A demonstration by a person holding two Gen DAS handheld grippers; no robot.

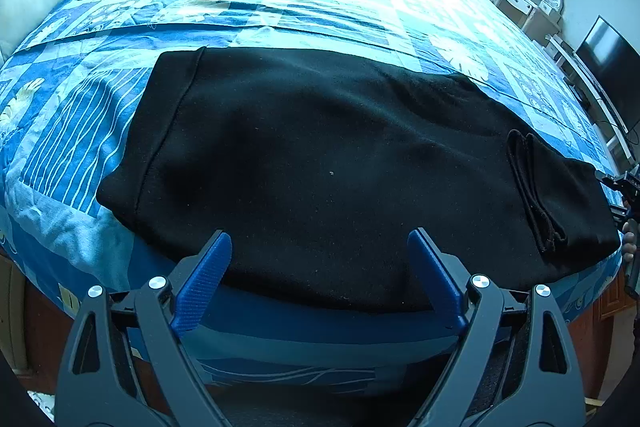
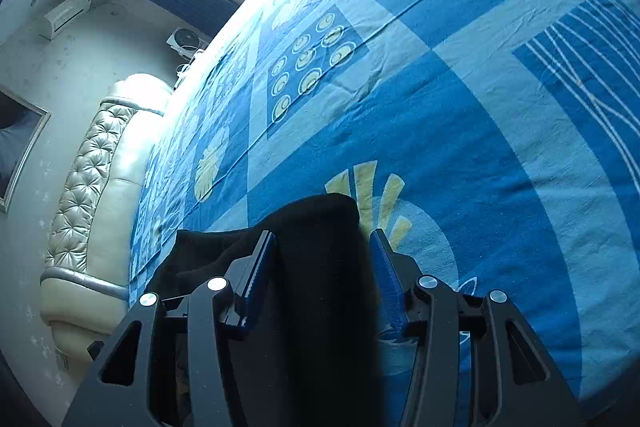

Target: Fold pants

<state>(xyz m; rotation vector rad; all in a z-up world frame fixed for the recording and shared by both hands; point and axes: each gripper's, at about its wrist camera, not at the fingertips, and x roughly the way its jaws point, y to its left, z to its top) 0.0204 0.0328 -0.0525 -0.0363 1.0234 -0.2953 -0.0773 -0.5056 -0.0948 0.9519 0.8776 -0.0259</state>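
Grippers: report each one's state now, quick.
Left gripper: open, over the near edge of the black pants, holding nothing.
Right gripper: jaws apart around a fold of the pants; whether it grips cannot be told.

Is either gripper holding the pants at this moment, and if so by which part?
The left gripper is open over the near edge of the pants, holding nothing. The right gripper straddles an end fold of the pants with a gap showing; no grip.
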